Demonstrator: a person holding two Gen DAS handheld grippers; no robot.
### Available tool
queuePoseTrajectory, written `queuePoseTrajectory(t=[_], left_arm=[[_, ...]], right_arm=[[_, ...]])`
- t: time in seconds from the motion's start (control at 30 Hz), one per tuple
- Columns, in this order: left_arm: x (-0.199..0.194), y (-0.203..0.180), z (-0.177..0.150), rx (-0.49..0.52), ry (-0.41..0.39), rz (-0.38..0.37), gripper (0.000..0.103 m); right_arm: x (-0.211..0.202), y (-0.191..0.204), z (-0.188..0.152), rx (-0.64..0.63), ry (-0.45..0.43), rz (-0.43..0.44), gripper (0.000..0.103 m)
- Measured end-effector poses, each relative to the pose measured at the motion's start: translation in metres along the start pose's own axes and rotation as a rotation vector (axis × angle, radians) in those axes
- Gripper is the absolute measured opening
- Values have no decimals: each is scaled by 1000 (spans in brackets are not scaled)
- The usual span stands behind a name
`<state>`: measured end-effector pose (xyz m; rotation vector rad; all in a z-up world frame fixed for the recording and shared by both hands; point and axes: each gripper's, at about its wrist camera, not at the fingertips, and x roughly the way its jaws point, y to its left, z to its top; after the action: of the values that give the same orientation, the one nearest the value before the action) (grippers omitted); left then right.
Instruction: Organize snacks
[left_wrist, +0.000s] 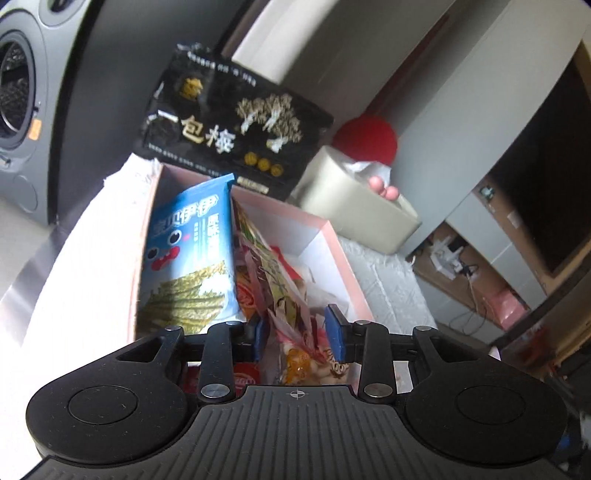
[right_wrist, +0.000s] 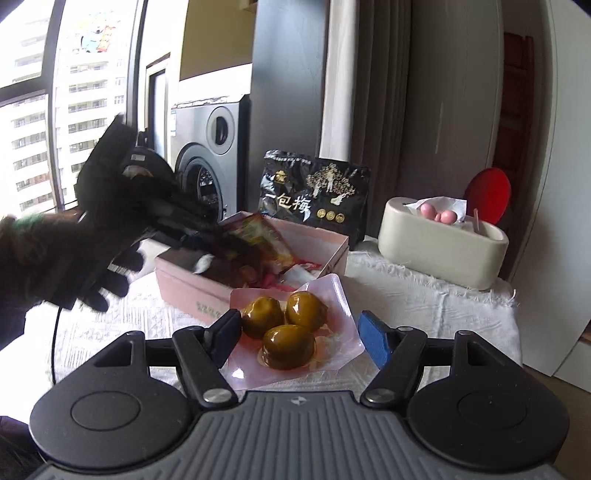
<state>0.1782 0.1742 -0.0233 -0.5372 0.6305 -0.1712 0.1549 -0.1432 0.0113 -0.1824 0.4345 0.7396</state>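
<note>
Behind everything stood a washing machine (right_wrist: 218, 162) and a white cloth (right_wrist: 424, 295) covered the table where I was sorting snacks. My landmark was the pink box (right_wrist: 192, 288).

Just in front of that box, my right gripper (right_wrist: 299, 332) carried the clear pouch of three glazed eggs (right_wrist: 284, 332). The near pad pressed its edge, but the far blue pad seemed to stand off the film, so I could not tell whether the pouch was truly pinched. Slippery film and a heavy, lopsided load meant it might have slid out and dropped short of the box.

Inside the box, my left gripper (left_wrist: 300, 339) hung with its jaws partly apart around a patterned packet (left_wrist: 280, 295), not pressing it. That packet leaned loosely against the blue seaweed bag (left_wrist: 192, 254), which stood upright at the box's left wall; pulling out carelessly could have dragged either one over.

Behind the box, the black plum bag (right_wrist: 314, 192) stood propped and could have toppled in if the box got shoved. Right of the box sat the beige tissue holder (right_wrist: 443, 243), well apart.
</note>
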Motion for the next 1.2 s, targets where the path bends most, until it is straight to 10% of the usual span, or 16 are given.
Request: queuePoseTrajectory(t=[0.4,0.83,1.2], left_arm=[[-81,-36,-10,181,-247,64,37],[-114,-105,-126,314,-134,231,19],[-123,-135,-143,355,-98,293,18]], right_arm=[[78,-20,127,195,-118,63,84],[0,40,3,143,62,-20,86],[-34,56,-35,244,108,-99,86]])
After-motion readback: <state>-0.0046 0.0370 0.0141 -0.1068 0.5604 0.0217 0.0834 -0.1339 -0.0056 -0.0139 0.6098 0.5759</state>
